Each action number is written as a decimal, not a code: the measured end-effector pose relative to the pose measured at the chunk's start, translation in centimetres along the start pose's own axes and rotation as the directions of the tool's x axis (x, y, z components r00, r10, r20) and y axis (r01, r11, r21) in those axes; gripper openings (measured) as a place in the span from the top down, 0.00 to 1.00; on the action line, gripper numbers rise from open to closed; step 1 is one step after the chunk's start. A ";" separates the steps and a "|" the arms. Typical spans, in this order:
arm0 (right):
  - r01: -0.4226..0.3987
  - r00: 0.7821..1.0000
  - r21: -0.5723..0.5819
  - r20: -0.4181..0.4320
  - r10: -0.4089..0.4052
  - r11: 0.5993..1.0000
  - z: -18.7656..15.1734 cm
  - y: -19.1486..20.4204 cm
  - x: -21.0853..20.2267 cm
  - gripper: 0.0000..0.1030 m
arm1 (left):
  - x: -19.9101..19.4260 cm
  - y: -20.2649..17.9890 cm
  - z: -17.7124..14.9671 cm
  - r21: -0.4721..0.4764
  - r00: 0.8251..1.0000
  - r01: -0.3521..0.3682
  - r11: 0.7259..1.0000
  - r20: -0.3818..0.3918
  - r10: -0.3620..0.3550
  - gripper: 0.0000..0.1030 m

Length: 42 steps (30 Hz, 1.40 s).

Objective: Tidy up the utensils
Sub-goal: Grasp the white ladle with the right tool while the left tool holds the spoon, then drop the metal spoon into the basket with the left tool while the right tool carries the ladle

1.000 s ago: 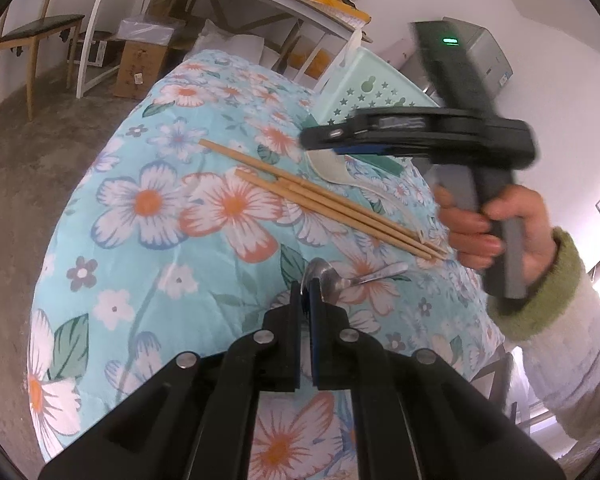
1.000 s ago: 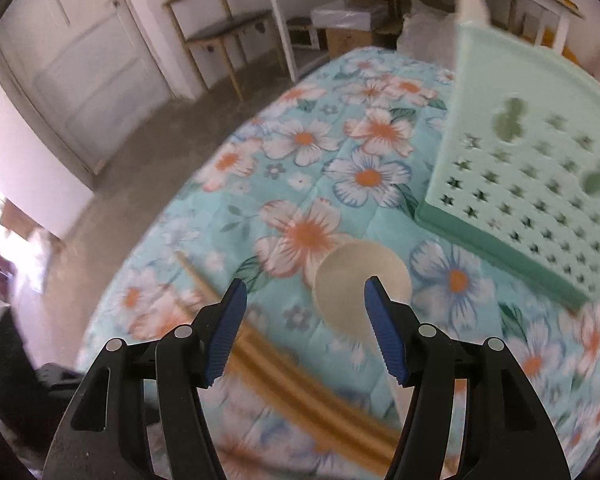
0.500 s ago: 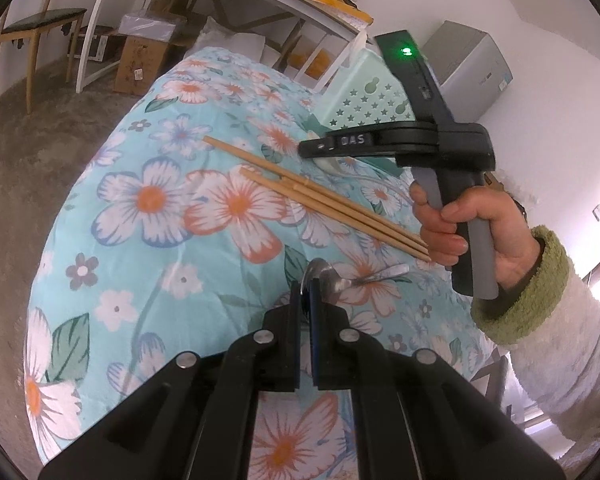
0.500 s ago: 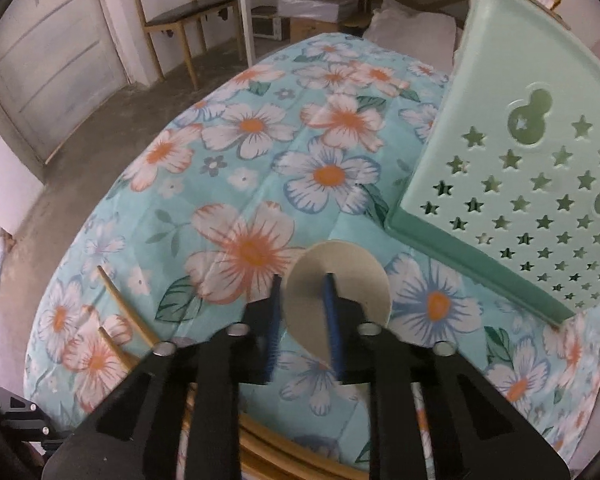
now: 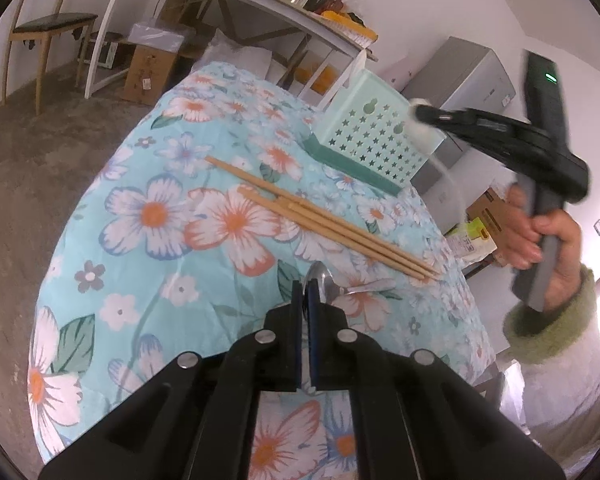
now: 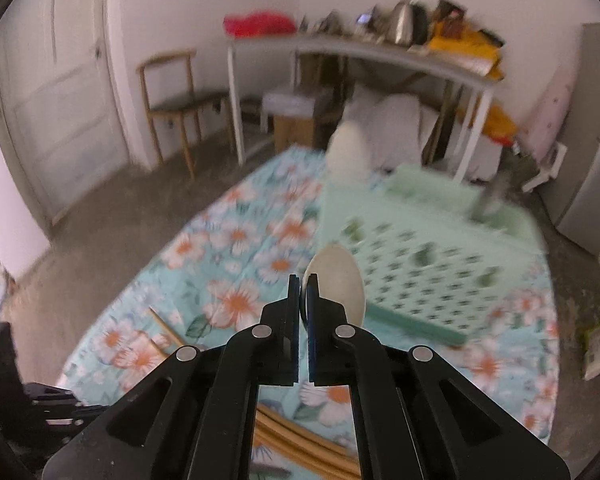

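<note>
Cream plastic spoon (image 6: pixel 342 276) rides clamped in the right gripper (image 6: pixel 303 296) toward the mint perforated basket (image 5: pixel 374 142); the left gripper (image 5: pixel 305 296) pinches a metal spoon (image 5: pixel 332 282) near the floral tabletop's (image 5: pixel 148 216) right edge; 4 wooden chopsticks (image 5: pixel 320 216) remain.

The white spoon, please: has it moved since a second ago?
Yes. The white spoon has gone up off the cloth toward the basket, pinched in the right claw, which has just closed on it.
</note>
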State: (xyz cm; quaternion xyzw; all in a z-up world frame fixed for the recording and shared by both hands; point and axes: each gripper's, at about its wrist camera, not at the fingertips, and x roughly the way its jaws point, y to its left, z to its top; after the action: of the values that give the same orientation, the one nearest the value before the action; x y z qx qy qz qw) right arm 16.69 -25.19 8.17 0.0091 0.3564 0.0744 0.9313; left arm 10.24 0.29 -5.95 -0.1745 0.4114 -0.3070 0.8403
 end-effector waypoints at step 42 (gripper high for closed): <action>-0.253 0.922 0.283 0.362 0.142 0.925 -3.6 -10.5 -10.3 0.99 | 7.1 -18.0 23.4 0.598 0.861 -0.500 0.626 0.417 0.290 0.99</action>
State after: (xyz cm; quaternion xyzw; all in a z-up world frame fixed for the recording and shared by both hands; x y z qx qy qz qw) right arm 8.06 -37.21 11.58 0.2107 0.1976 0.1069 0.9514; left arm 25.55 -16.90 13.78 0.2042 0.1721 -0.2148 0.9394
